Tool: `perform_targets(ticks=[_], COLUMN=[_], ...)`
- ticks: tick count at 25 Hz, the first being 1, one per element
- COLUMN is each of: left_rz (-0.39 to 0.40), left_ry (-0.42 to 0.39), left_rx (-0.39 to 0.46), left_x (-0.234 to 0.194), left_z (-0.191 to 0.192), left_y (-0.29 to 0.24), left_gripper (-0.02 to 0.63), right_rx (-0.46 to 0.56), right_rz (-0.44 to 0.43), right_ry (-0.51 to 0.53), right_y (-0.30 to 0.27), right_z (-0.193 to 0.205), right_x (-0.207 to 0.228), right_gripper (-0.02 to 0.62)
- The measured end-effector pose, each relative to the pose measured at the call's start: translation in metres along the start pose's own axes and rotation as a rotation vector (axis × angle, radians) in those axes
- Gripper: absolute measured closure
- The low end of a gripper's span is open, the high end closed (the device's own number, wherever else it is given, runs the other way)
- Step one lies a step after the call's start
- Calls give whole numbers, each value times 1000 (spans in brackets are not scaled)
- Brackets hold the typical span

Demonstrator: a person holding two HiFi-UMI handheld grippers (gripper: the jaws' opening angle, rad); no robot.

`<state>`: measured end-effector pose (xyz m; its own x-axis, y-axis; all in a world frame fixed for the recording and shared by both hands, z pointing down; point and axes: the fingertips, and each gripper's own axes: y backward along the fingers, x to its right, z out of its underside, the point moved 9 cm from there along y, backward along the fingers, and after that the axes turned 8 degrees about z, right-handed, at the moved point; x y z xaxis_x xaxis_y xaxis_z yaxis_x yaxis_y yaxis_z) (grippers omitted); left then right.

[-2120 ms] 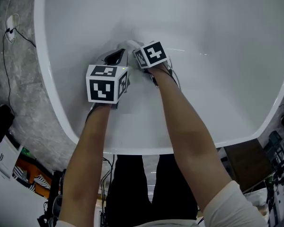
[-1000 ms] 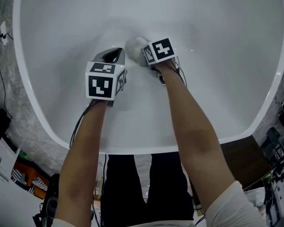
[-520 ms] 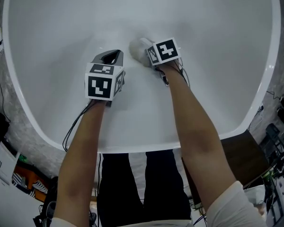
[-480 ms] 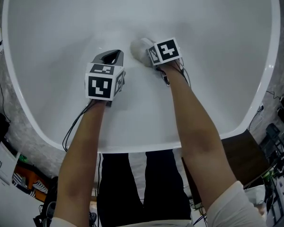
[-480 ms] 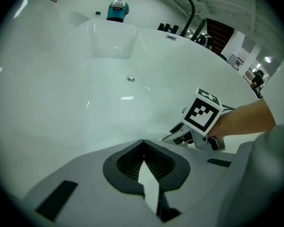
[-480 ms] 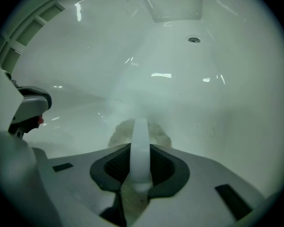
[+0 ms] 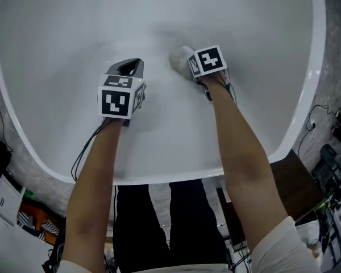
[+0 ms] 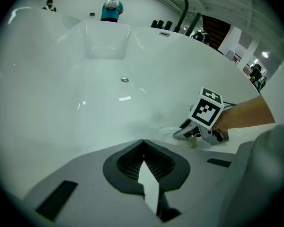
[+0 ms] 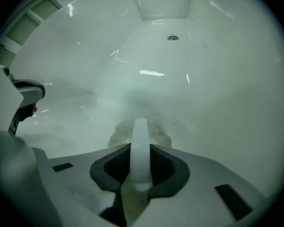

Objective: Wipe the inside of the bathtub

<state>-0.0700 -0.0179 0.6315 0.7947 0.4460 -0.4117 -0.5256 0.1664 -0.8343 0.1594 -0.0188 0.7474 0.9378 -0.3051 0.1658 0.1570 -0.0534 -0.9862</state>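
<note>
The white bathtub (image 7: pixel 159 158) fills the head view. My right gripper (image 7: pixel 188 62) is shut on a pale, crumpled cloth (image 7: pixel 179 57) and presses it against the tub's inner surface. In the right gripper view the cloth (image 9: pixel 139 132) bunches beyond the jaw tips, with a white strip of it clamped between them. My left gripper (image 7: pixel 131 65) hovers low over the tub floor to the left, jaws shut and holding nothing. The left gripper view shows the right gripper (image 8: pixel 191 137) and the cloth (image 8: pixel 169 132) off to the right.
The drain (image 8: pixel 125 80) lies farther along the tub floor. A dark tap (image 8: pixel 182 8) and a teal bottle (image 8: pixel 112 8) stand at the far rim. Grey stone floor with cables (image 7: pixel 0 112) flanks the tub's left; dark furniture (image 7: pixel 329 169) stands at right.
My right gripper has slid the cloth to the right across the tub surface, widening the gap to my left gripper. The left gripper has stayed about where it was.
</note>
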Motion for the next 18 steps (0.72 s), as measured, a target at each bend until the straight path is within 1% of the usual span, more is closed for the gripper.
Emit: perform_targets(ticks=[7,13,18], left_rz=[14,12,3], left_ry=[-17,-20,-37], left_rx=[9,2,-5], left_x=[15,41,51], left_z=[-6,-13,-15], left_y=[-3,-4,9], left_gripper=[594,594,594], right_rx=[-28,-40,-56], right_rz=[65,114,115], right_ry=[-15,9,14], right_y=[7,22,37], right_z=[10,19,25], right_x=[19,39,46], right_gripper=[497,497,497])
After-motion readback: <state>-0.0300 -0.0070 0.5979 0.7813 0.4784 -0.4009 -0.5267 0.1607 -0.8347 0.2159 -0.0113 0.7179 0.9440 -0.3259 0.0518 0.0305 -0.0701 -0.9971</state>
